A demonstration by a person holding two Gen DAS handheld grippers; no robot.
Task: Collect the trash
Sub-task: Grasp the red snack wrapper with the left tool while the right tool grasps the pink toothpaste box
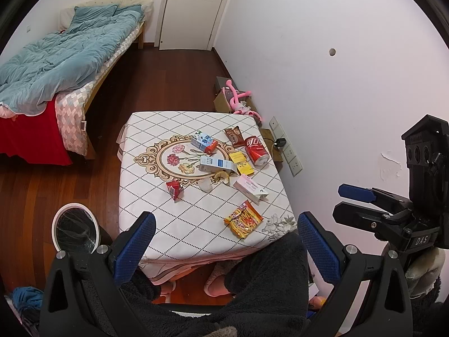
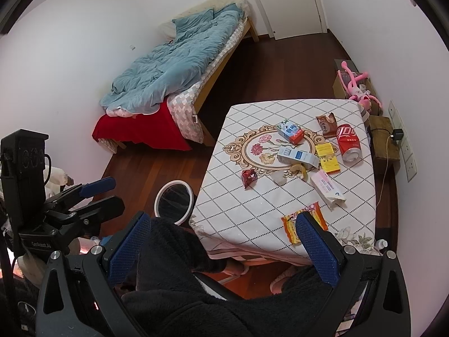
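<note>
Blue-padded left claw [image 1: 226,241] and right claw [image 2: 223,243] both spread wide, gripping nothing, above the near edge of the bench [image 1: 196,224]. Trash scattered on the bench: red cola can [image 1: 256,150] lying sideways, orange snack packet [image 1: 243,222], milk carton [image 1: 204,142]. Black-lined trash bin [image 1: 75,228] on the floor, left of the bench.

Wrappers, cartons, can [image 1: 256,150] littering table [image 1: 196,219]

Left claw [image 1: 226,241], right claw [image 2: 223,241] agape, empty.
</note>
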